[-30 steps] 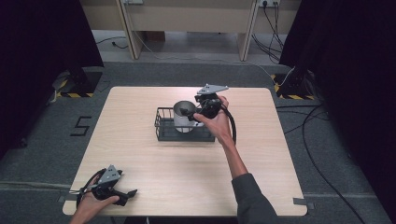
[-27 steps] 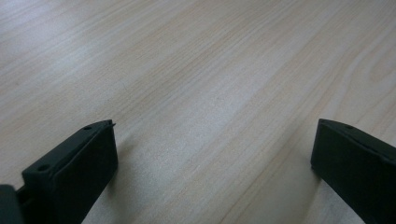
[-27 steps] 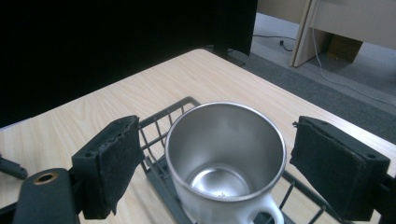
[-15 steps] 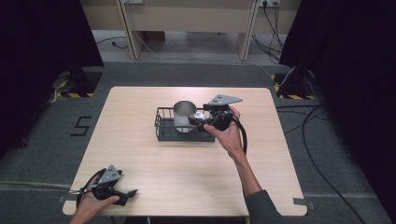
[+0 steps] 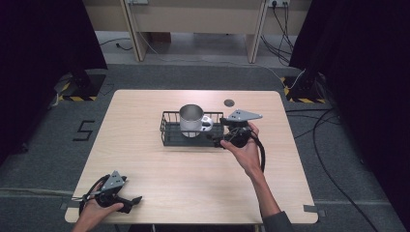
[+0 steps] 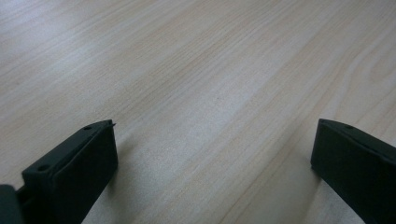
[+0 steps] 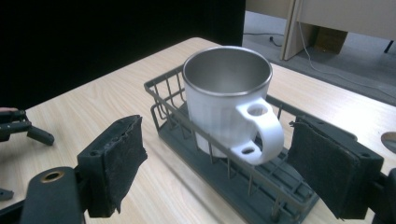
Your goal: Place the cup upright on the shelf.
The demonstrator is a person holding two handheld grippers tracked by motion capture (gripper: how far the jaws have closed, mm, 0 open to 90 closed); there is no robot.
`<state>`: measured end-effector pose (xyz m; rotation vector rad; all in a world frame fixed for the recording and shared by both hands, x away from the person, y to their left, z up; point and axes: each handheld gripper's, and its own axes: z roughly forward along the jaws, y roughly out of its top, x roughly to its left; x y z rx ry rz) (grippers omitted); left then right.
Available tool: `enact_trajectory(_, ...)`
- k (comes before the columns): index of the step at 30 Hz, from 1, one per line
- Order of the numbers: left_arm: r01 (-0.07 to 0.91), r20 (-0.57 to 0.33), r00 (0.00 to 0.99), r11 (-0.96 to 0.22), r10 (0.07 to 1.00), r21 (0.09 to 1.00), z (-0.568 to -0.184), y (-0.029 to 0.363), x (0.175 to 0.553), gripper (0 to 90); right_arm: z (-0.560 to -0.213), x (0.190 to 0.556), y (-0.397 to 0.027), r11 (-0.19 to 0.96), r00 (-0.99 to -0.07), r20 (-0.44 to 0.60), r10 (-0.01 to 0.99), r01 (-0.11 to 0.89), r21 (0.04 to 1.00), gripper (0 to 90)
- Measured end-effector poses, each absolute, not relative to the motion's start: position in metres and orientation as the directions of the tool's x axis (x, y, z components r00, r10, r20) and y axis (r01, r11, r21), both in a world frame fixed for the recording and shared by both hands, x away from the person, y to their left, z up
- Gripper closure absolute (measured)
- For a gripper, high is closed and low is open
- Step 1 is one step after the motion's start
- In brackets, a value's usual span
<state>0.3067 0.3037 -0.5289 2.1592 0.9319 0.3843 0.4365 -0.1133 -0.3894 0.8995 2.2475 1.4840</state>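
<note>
A white mug (image 5: 191,121) with a steel inside stands upright in a dark wire basket (image 5: 167,130) at mid-table, its handle to the right. My right gripper (image 5: 218,141) sits low at the basket's right front corner and points at the mug. In the right gripper view its padded jaws (image 7: 219,154) stand apart, the mug (image 7: 229,98) and basket (image 7: 163,93) beyond them. They have just been closing a little, with nothing pressed between them. My left gripper (image 5: 131,202) rests near the front left corner, its jaws (image 6: 215,140) wide apart over bare wood.
A small dark round disc (image 5: 229,102) lies behind the basket toward the table's far edge. The wooden table (image 5: 145,159) stands on grey carpet with dark curtains at both sides. Cables run across the floor at the right.
My right gripper has come away from over the mug, moving right and toward the person, and now sits lower beside the basket's right end. The left gripper has stayed put.
</note>
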Motion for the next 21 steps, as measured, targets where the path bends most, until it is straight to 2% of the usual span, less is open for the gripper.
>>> enact_trajectory(21, 0.501, -0.015, 0.692, -0.464, 0.722, 0.73, -0.529, 0.304, 0.307, 0.0, -0.406, 0.408, -0.129, 0.27, -0.752, 0.081, 0.654, 0.332, 0.904, 16.6)
